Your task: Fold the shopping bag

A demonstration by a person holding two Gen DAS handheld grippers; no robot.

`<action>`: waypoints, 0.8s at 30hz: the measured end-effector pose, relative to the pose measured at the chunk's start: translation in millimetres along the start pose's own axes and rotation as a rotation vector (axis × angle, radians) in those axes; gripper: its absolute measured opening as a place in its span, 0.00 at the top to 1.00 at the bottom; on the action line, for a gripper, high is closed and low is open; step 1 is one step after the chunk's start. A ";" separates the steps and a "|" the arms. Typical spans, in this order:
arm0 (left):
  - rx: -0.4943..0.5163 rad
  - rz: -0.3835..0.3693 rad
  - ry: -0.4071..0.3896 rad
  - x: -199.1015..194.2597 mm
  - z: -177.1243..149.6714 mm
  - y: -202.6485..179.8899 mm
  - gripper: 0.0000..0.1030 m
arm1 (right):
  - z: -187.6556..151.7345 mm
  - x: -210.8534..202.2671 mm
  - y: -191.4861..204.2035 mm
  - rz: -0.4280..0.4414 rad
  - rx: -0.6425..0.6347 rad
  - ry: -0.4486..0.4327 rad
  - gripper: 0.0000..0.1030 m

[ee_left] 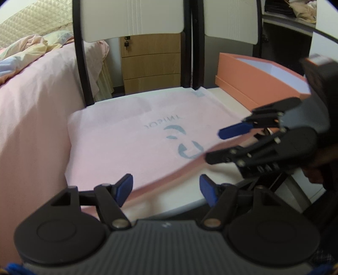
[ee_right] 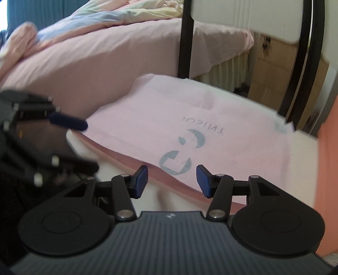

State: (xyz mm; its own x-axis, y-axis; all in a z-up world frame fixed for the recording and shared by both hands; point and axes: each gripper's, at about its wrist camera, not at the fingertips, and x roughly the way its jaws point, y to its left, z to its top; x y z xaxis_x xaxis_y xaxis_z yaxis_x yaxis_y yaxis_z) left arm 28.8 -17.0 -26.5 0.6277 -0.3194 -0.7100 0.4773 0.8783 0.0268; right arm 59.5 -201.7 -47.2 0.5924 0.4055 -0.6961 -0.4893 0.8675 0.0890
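Note:
A pale pink shopping bag (ee_left: 135, 135) with a grey-blue logo lies flat on a white chair seat (ee_left: 179, 201); it also shows in the right wrist view (ee_right: 190, 118). My left gripper (ee_left: 166, 188) is open and empty, just above the bag's near edge. My right gripper (ee_right: 172, 180) is open and empty, over the near edge by the logo. The right gripper shows in the left wrist view (ee_left: 213, 146), at the bag's right side. The left gripper shows blurred in the right wrist view (ee_right: 90, 146), at the bag's left side.
A bed with a pink sheet (ee_left: 31, 118) runs along the left. White chair backs with black frames (ee_left: 131, 19) stand behind the bag. An open salmon box (ee_left: 257, 84) sits at the right. A wooden drawer unit (ee_left: 152, 63) is behind.

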 end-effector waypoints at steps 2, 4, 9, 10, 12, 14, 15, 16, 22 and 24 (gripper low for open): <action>0.014 0.004 0.010 2.5 -1.2 -2.9 0.31 | 3.4 8.9 -6.1 0.033 0.053 0.030 0.59; 0.024 0.010 0.020 4.8 -2.4 -4.8 0.31 | 6.3 17.3 -13.4 0.070 0.108 0.063 0.71; 0.048 0.016 0.029 6.7 -4.6 -9.2 0.31 | 8.1 32.1 -28.5 0.160 0.226 0.130 0.79; 0.058 0.020 0.029 6.9 -5.5 -10.8 0.31 | 6.7 33.1 -31.8 0.174 0.252 0.142 0.80; 0.085 0.026 0.024 6.7 -7.0 -15.9 0.31 | 4.4 31.2 -39.6 0.206 0.313 0.161 0.81; 0.118 0.031 0.014 6.0 -8.5 -22.1 0.30 | -0.3 28.7 -46.1 0.250 0.369 0.179 0.82; 0.140 0.029 0.006 5.1 -9.1 -25.9 0.29 | -1.8 27.3 -48.0 0.267 0.390 0.187 0.83; 0.165 0.029 -0.003 4.1 -10.3 -30.2 0.27 | -4.7 24.8 -48.6 0.282 0.404 0.194 0.83; 0.383 0.065 -0.028 6.6 -28.0 -70.3 0.27 | -24.7 4.8 -48.5 0.378 0.487 0.225 0.83; 0.464 0.084 -0.028 11.1 -36.0 -84.5 0.27 | -31.0 -0.3 -51.5 0.393 0.526 0.226 0.83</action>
State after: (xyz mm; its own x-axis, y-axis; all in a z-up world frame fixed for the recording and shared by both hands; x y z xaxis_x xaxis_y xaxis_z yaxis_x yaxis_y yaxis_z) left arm -26.7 -82.0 -62.0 0.6891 -0.2689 -0.6729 0.6446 0.6517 0.3997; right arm 64.8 -255.5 -73.7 0.2592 0.6978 -0.6678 -0.2310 0.7161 0.6586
